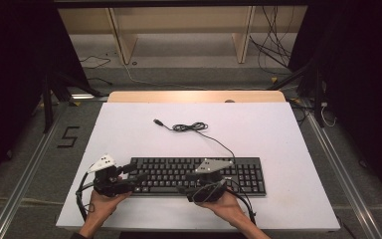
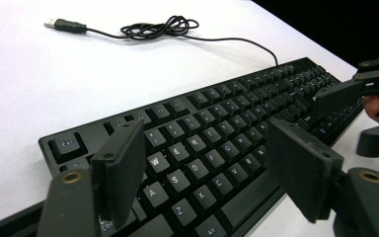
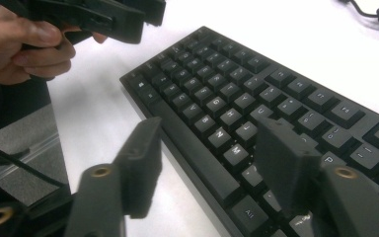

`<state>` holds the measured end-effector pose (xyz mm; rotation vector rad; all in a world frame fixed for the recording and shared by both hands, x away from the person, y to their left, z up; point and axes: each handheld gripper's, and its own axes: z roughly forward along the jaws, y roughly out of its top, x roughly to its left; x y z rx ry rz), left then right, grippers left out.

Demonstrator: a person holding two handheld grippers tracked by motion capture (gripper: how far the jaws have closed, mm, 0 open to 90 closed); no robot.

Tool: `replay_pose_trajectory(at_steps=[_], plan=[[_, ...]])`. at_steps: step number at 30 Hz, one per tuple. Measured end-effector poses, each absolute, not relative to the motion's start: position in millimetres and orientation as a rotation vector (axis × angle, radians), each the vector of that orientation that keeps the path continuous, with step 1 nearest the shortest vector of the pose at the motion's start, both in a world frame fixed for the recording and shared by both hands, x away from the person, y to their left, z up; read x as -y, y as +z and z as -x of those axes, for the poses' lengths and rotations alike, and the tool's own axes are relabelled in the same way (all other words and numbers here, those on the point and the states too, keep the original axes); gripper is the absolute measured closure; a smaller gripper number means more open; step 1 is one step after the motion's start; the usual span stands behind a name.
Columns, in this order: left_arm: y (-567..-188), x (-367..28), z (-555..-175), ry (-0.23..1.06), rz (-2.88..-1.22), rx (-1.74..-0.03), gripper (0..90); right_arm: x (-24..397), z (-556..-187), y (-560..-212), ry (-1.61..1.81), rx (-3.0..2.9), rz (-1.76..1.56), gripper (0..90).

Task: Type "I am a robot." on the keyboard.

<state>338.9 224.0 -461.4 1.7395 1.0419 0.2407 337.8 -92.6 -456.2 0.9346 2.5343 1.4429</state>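
A black keyboard (image 1: 199, 174) lies near the front of the white table top (image 1: 278, 134), and its cable (image 1: 191, 127) coils behind it and ends in a USB plug (image 1: 157, 121). My left gripper (image 1: 132, 172) hovers over the keyboard's left end. In the left gripper view it (image 2: 205, 143) stands open above the letter keys (image 2: 192, 148), gripping nothing. My right gripper (image 1: 193, 180) is at the keyboard's front middle. In the right gripper view it (image 3: 209, 133) is open, one jaw over the table and the other over the keys, with the keyboard's (image 3: 237, 84) front edge between them.
The white top sits on a wooden table whose far edge (image 1: 194, 96) shows behind it. Wooden shelf legs (image 1: 124, 40) and loose cables (image 1: 273, 50) are on the floor beyond. Dark stands (image 1: 47, 94) flank the table.
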Motion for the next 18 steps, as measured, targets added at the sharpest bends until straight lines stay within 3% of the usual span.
replay_pose_trajectory(at_steps=[18], plan=[[-459.9,-224.1,-337.1,0.25,-1.723,-1.035,28.7,78.3,-341.3,-464.0,1.388,-2.596,-0.911,79.3]])
